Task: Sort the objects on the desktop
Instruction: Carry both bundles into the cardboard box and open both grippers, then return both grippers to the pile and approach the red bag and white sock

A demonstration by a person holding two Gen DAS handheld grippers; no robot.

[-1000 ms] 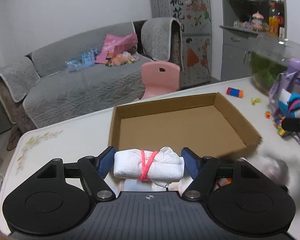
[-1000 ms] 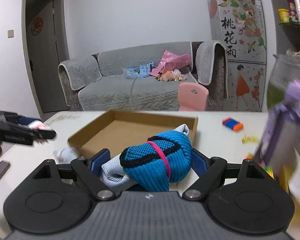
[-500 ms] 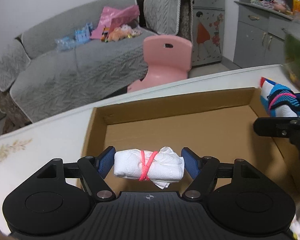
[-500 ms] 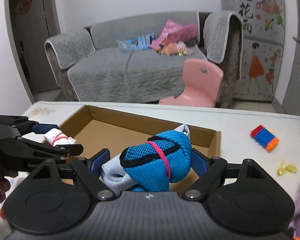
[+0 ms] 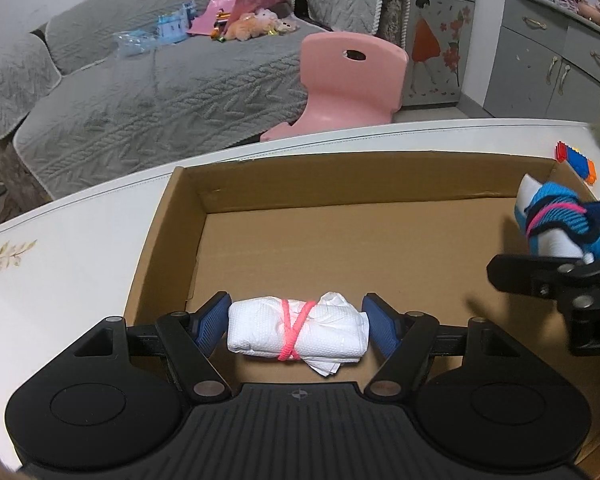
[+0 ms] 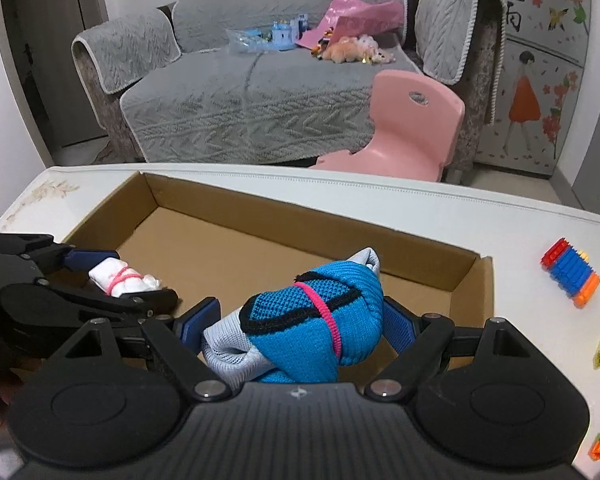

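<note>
White bundle [image 5: 296,331] clamped in left gripper [image 5: 296,326], blue sock [image 6: 312,320] clamped in right gripper [image 6: 300,322], poised over box [image 5: 168,216] for dropping in.

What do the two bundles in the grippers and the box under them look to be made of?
White bundle: apparently soft paper or thin cloth, with a matte, dimpled surface, tied with pink cord. Blue bundle: knitted fabric, its stitch texture visible, with black trim and a pink band. Box: plain brown cardboard, matte, with raw cut edges.
</note>
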